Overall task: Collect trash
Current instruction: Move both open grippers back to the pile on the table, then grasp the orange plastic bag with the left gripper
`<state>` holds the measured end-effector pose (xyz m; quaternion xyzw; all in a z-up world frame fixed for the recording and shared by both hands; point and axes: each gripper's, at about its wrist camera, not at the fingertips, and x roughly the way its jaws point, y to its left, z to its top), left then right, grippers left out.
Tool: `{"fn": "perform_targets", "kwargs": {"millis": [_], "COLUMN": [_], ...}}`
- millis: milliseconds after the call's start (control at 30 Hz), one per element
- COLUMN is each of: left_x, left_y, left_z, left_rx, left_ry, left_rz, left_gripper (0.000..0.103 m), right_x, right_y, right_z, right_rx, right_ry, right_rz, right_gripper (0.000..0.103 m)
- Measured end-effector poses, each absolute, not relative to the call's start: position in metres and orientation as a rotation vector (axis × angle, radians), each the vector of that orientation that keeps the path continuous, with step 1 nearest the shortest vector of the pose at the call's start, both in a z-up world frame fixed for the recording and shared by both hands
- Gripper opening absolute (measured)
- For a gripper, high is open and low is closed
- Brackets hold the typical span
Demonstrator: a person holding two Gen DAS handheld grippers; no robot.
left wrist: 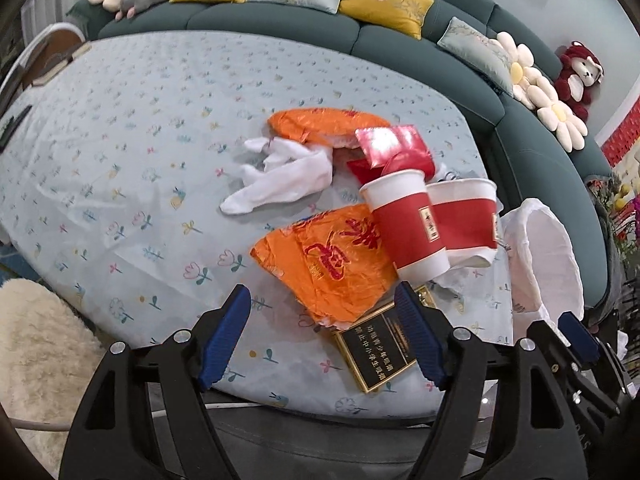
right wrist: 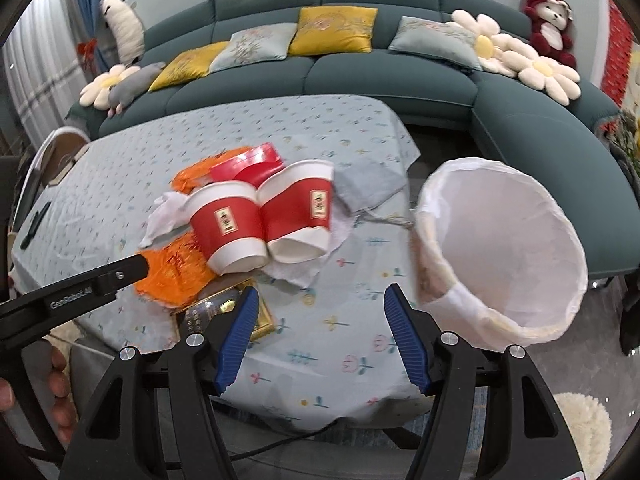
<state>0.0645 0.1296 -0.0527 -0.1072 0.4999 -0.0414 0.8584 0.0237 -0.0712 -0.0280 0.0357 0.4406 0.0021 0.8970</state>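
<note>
Trash lies on the flowered tablecloth (left wrist: 120,152): two red-and-white paper cups (left wrist: 408,224) (right wrist: 228,224) on their sides, orange foil wrappers (left wrist: 332,268) (right wrist: 176,276), red wrappers (left wrist: 392,148), crumpled white tissue (left wrist: 280,176) and a black-and-gold cigarette box (left wrist: 376,352) (right wrist: 224,312). A white-lined bin (right wrist: 500,248) (left wrist: 544,256) stands tilted at the table's right edge. My left gripper (left wrist: 324,336) is open, its fingers over the near orange wrapper and box. My right gripper (right wrist: 318,336) is open and empty above bare cloth, between the box and the bin.
A teal sofa (right wrist: 360,76) with cushions and plush toys curves behind and to the right of the table. A dark remote (right wrist: 36,220) lies at the table's far left. A fluffy cream rug (left wrist: 36,344) lies on the floor at the lower left.
</note>
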Motion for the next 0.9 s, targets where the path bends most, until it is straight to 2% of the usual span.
{"fn": "perform_targets", "kwargs": {"millis": [233,333,400,500,900], "left_x": [0.079,0.085,0.088,0.091,0.075], "left_y": [0.131,0.130,0.128,0.125,0.151], "left_z": [-0.074,-0.080,-0.084,-0.087,-0.078], "left_rx": [-0.287,-0.307,-0.302,-0.275,-0.222], "left_ry": [1.116,1.132,1.140,1.141,1.098], "left_rz": [-0.130,-0.157,-0.172,-0.182,-0.134], "left_gripper": [0.058,0.048,0.026,0.012,0.009], "right_x": [0.036,0.041,0.043,0.043,0.037], "right_y": [-0.052,-0.047,-0.043,-0.038,-0.024], "right_z": [-0.038,-0.044,-0.048,-0.054,-0.073], "right_rx": [0.060,0.057,0.058,0.058,0.090], "right_ry": [0.945,0.962,0.975,0.994,1.069], "right_rz": [0.024,0.030,0.034,0.043,0.092], "right_gripper": [0.063,0.063,0.063,0.063,0.063]}}
